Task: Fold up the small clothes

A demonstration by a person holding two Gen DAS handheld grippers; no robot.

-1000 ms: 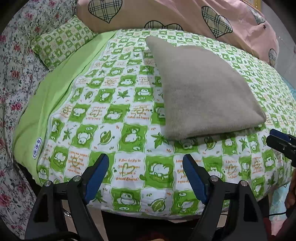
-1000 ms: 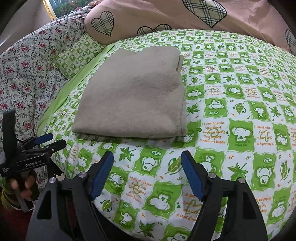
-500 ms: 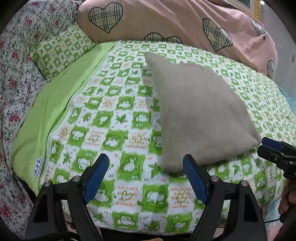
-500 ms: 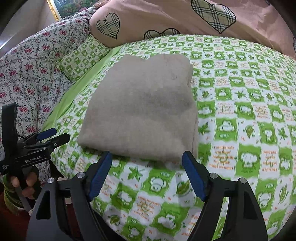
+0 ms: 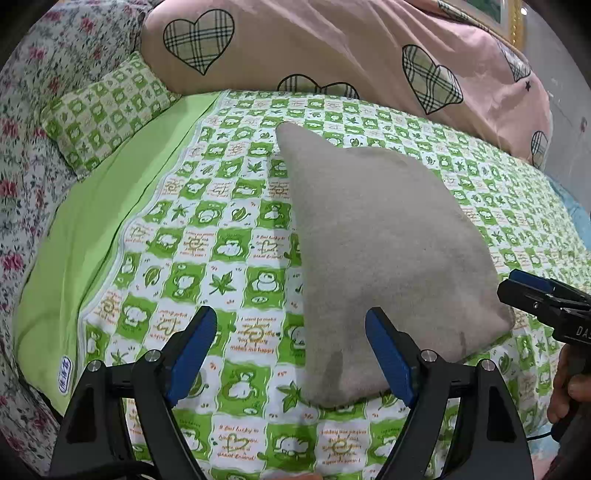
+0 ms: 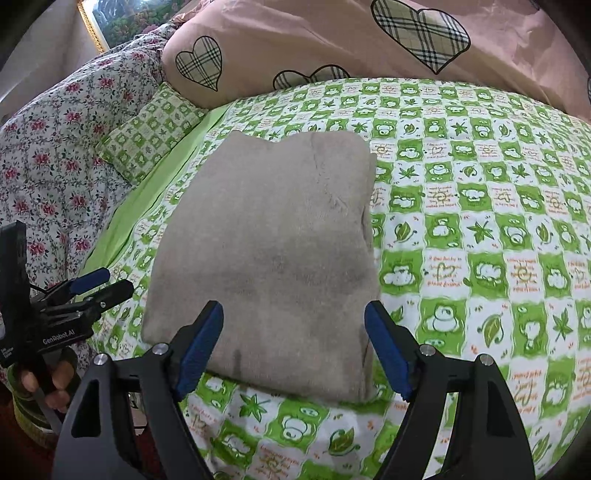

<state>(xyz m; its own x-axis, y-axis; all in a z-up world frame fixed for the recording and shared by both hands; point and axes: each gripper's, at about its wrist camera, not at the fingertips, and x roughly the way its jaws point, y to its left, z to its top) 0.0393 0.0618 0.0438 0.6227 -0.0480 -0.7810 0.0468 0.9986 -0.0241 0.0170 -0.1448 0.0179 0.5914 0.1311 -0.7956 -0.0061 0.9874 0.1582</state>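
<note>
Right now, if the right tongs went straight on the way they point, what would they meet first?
Most likely the near edge of the folded grey fleece garment, which lies straight ahead between the open right tongs on the green-and-white checked bedsheet. Depth is unclear; they may sit slightly above it.

The folded grey garment [image 6: 273,258] is soft, matt, fuzzy fleece-like cloth, lying on a smooth printed cotton-like green-checked bedsheet [image 6: 480,229], while both tongs look matt black plastic with blue rubbery pads [image 5: 192,347] and shiny metal rivets.

Bed ahead with green checked frog-print sheet [image 5: 221,258], pink plaid-heart duvet [image 5: 332,48] beyond, floral quilt [image 6: 55,166] left, gilt-framed picture [image 6: 110,22] far left.
</note>
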